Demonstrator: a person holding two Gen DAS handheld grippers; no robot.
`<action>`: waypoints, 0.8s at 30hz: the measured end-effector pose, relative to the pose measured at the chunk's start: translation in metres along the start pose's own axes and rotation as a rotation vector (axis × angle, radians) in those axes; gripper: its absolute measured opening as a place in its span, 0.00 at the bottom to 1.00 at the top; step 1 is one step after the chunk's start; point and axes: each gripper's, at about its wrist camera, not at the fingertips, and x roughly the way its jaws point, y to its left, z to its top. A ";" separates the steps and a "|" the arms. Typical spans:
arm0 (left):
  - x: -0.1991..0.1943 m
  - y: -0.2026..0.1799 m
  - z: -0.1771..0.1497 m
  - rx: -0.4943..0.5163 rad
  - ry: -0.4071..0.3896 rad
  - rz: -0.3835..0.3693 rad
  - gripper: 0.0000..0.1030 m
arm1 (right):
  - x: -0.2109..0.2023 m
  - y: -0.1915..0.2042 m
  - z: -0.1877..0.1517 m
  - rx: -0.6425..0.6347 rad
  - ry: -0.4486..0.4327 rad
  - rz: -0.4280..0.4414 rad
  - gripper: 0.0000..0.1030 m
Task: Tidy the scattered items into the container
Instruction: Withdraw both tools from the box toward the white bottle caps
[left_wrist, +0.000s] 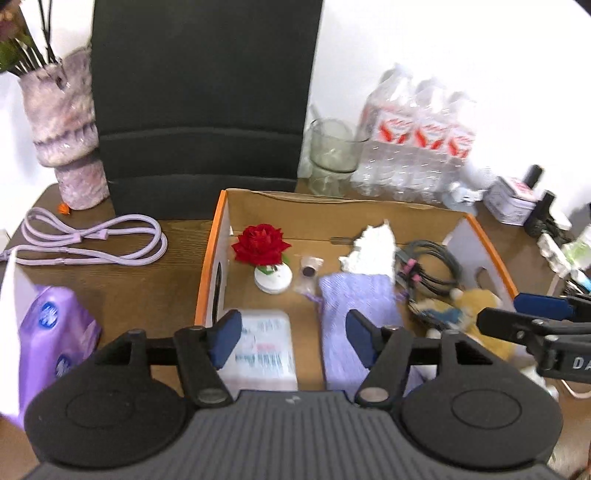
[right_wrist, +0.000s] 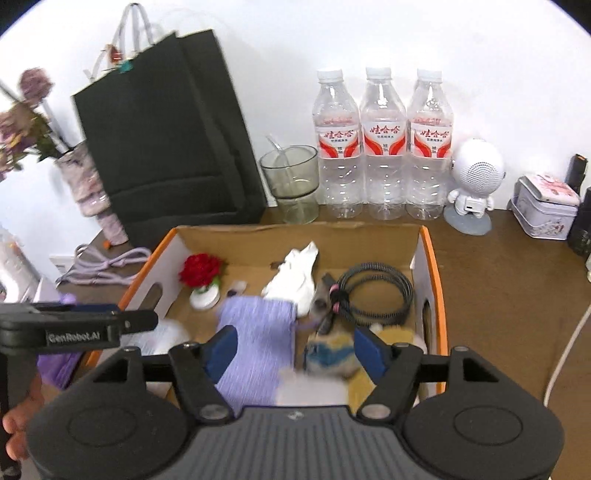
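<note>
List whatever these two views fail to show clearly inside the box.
- Plush toy: right wrist view, motion-blurred and partly behind the right gripper; its shape is unclear.
- White packet: left wrist view, print blurred, near edge hidden by the left gripper.
- Purple pouch: lower end cut off by the gripper body.
- Small dark item: too small to identify.

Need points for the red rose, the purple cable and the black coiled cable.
red rose (left_wrist: 261, 244), left wrist view, on the middle of the bloom.
purple cable (left_wrist: 110, 242), left wrist view, on the looped strands lying on the table.
black coiled cable (right_wrist: 388, 293), right wrist view, on the coil's right side.
</note>
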 end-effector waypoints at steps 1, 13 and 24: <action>-0.011 0.000 -0.005 0.009 -0.023 -0.007 0.65 | -0.008 0.003 -0.006 -0.008 -0.009 -0.006 0.68; -0.072 -0.013 -0.070 0.106 -0.183 0.085 0.71 | -0.052 0.009 -0.070 0.039 -0.076 0.024 0.66; -0.130 -0.034 -0.235 0.046 -0.311 0.042 0.72 | -0.124 0.025 -0.220 -0.015 -0.257 0.066 0.66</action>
